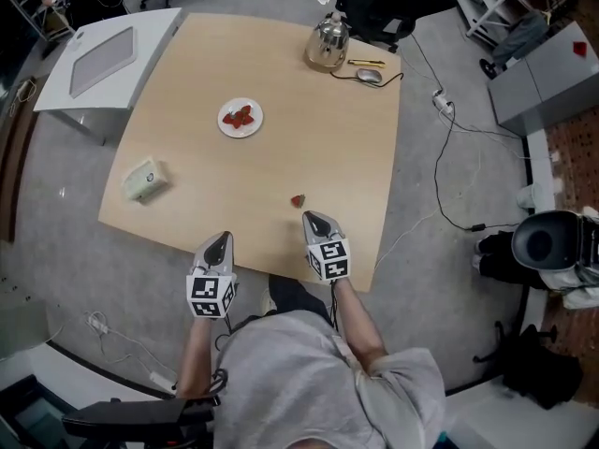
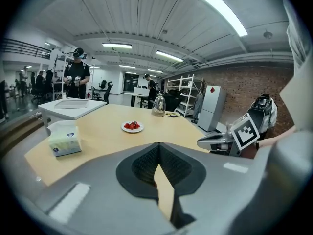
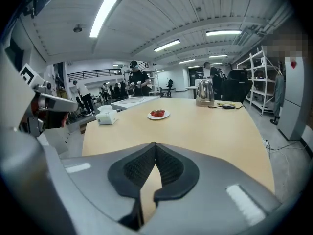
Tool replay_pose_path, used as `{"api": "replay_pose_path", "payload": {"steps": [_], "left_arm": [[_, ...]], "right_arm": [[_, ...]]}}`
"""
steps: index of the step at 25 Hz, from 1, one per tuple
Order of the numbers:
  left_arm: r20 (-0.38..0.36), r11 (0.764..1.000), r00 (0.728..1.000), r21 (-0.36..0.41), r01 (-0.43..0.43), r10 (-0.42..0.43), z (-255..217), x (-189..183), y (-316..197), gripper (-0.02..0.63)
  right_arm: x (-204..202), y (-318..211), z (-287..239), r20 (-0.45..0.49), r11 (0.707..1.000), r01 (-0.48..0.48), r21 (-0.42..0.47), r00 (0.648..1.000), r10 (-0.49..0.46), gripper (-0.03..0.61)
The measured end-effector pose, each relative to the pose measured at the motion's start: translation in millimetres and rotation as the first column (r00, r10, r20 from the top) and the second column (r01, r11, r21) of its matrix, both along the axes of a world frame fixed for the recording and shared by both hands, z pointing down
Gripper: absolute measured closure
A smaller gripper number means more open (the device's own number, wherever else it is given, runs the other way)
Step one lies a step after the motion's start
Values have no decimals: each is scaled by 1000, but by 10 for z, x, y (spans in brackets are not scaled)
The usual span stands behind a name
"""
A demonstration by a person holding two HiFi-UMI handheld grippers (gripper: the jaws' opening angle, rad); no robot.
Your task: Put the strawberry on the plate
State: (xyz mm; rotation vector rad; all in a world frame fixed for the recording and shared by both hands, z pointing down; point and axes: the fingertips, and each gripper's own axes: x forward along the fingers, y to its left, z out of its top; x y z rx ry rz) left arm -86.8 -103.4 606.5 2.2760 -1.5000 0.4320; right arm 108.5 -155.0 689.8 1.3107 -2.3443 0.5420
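Held left gripper (image 1: 222, 239) and right gripper (image 1: 311, 217) at the worktop's (image 1: 309, 120) near edge, jaws together and empty; found the strawberry (image 1: 298, 199) just ahead of the right one, well apart from the plate (image 1: 227, 125); probably needed those jaws parted first, then a gentle pinch.

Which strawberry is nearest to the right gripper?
The lone strawberry on the bare table, just before the right gripper; the other strawberries lie on the white plate.

Left gripper (image 2: 158, 144) fingers meet, empty; beyond, plate (image 2: 133, 131) of strawberries (image 2: 131, 126); tissue box (image 2: 63, 140) left.
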Motion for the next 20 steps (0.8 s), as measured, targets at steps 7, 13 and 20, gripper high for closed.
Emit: {"api": "replay_pose_path", "payload": {"steps": [7,13,20], "left_arm": [[5,1000,1000,-27,11,-11,52,32,-89,594],[15,998,999,-39,48,-48,58,-87,-206,594],[16,995,997,-67,79,-78,127,-180,-280,594]], "right_arm": [[-17,-152,378,-55,996,33,-78,998,-38,513],[-50,-276,614,-69,990,39,-133,996,-49,457],[-87,-382,826,-99,982,47,-183,993,-66,418]]}}
